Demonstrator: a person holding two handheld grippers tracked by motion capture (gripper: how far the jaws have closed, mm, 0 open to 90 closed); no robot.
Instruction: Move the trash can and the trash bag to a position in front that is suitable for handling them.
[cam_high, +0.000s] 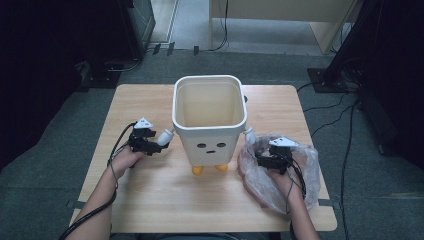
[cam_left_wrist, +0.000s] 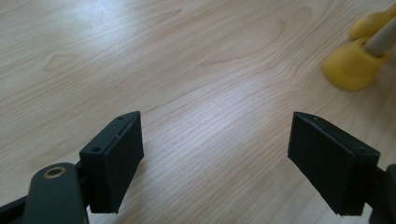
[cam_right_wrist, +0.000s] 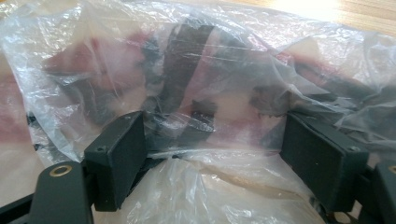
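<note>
A white bin (cam_high: 186, 137) with a drawn face, stubby arms and yellow feet (cam_high: 198, 170) stands upright and empty in the middle of the wooden table (cam_high: 170, 200). My left gripper (cam_high: 156, 145) is just left of the bin near its arm, low over the wood. In the left gripper view, the left gripper (cam_left_wrist: 215, 135) is open over bare wood, with a yellow foot (cam_left_wrist: 348, 70) ahead to the right. A crumpled clear plastic bag (cam_high: 306, 167) lies right of the bin, around my right gripper (cam_high: 261, 159). The right gripper (cam_right_wrist: 215, 135) is open, with bag film (cam_right_wrist: 196, 60) lying between the jaws.
Cables (cam_high: 330, 107) run over the grey floor behind and right of the table. A dark stand (cam_high: 327, 77) sits at the back right and pale furniture (cam_high: 280, 15) at the far back. Bare wood lies in front of the bin.
</note>
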